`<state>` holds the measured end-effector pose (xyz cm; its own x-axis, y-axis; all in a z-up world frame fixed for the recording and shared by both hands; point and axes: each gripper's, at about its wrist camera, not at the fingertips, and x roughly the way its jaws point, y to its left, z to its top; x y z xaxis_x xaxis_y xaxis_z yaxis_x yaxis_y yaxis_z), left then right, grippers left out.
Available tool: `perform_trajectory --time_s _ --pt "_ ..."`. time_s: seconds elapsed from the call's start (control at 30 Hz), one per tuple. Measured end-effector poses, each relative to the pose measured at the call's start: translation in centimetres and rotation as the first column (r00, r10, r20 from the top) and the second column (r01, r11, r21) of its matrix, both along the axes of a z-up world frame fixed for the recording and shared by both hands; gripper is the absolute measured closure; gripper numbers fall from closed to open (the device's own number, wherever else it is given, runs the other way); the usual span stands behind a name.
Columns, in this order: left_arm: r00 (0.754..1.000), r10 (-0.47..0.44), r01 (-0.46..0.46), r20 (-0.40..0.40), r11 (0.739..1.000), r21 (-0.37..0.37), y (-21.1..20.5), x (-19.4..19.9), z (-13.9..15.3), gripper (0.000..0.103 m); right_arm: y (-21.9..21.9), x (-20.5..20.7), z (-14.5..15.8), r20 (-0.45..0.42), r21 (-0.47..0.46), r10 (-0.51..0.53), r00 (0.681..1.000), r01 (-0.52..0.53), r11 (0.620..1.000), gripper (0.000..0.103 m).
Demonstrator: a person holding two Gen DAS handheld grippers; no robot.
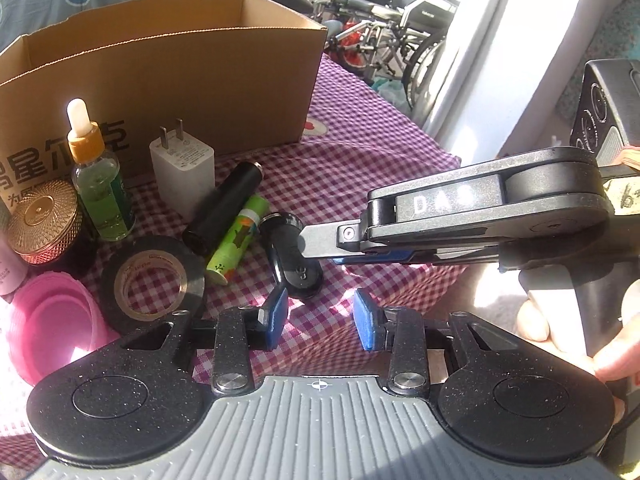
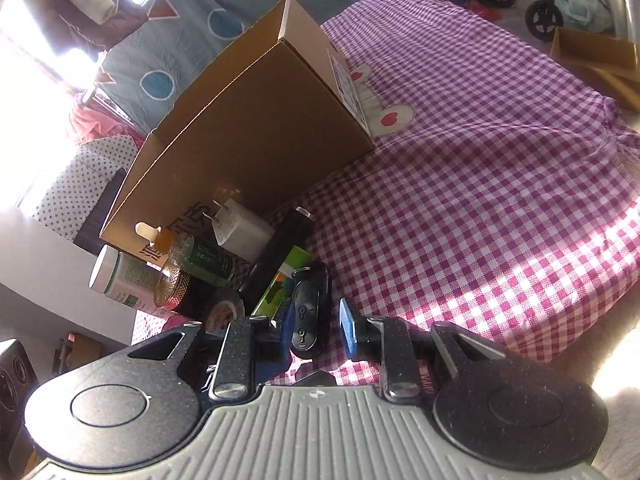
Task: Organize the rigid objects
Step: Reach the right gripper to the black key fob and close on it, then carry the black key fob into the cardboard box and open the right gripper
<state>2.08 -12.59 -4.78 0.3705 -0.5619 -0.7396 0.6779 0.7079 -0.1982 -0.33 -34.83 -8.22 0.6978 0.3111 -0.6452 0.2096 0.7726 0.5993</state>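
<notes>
A small black key-fob-like object (image 1: 298, 256) (image 2: 306, 312) lies on the purple checked cloth (image 2: 460, 200). My right gripper (image 2: 316, 324) (image 1: 320, 246) straddles it. The fob sits close to the left blue pad, and cloth shows between it and the right pad, so the jaws are open. My left gripper (image 1: 320, 318) hovers just in front of it, open, with only cloth between its pads. Beside the fob lie a green tube (image 1: 236, 240), a black cylinder (image 1: 224, 204) and a black tape roll (image 1: 152, 280). An open cardboard box (image 1: 160, 72) (image 2: 248, 132) stands behind them.
In front of the box stand a white charger (image 1: 184, 168), a dropper bottle (image 1: 100, 184), a gold-lidded jar (image 1: 40, 220) and a pink cup (image 1: 52, 320). A white-capped bottle (image 2: 124, 272) is at the left. A hand (image 1: 560, 328) holds the right gripper. Wheelchairs (image 1: 400, 20) stand beyond the table.
</notes>
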Motion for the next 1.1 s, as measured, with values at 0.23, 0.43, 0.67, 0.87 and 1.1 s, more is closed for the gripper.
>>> perform_trajectory --time_s 0.23,0.43,0.67,0.87,1.1 --pt "0.997 0.067 -0.069 0.048 0.997 0.040 -0.7 0.8 0.0 0.068 -0.2 1.3 0.0 -0.014 -0.026 0.052 0.999 -0.053 0.998 0.076" --pt "0.996 0.084 -0.085 0.009 0.996 0.032 -0.7 1.6 -0.8 0.069 0.2 2.3 -0.4 -0.013 0.073 0.121 0.993 -0.120 0.990 0.073" --pt "0.997 0.072 -0.072 0.026 0.997 0.034 -0.7 1.2 -0.7 0.071 0.2 2.8 -1.1 -0.012 0.082 0.117 0.993 -0.116 0.990 0.082" --pt "0.998 0.048 -0.049 0.027 0.999 0.023 -0.8 0.8 -0.5 0.073 0.0 2.1 -1.3 -0.013 0.111 0.067 0.998 -0.065 0.992 0.085" --pt "0.996 0.022 -0.021 0.090 1.000 -0.009 0.4 -1.3 2.6 0.073 1.0 -1.3 2.3 0.071 0.091 0.047 0.996 -0.054 0.994 0.085"
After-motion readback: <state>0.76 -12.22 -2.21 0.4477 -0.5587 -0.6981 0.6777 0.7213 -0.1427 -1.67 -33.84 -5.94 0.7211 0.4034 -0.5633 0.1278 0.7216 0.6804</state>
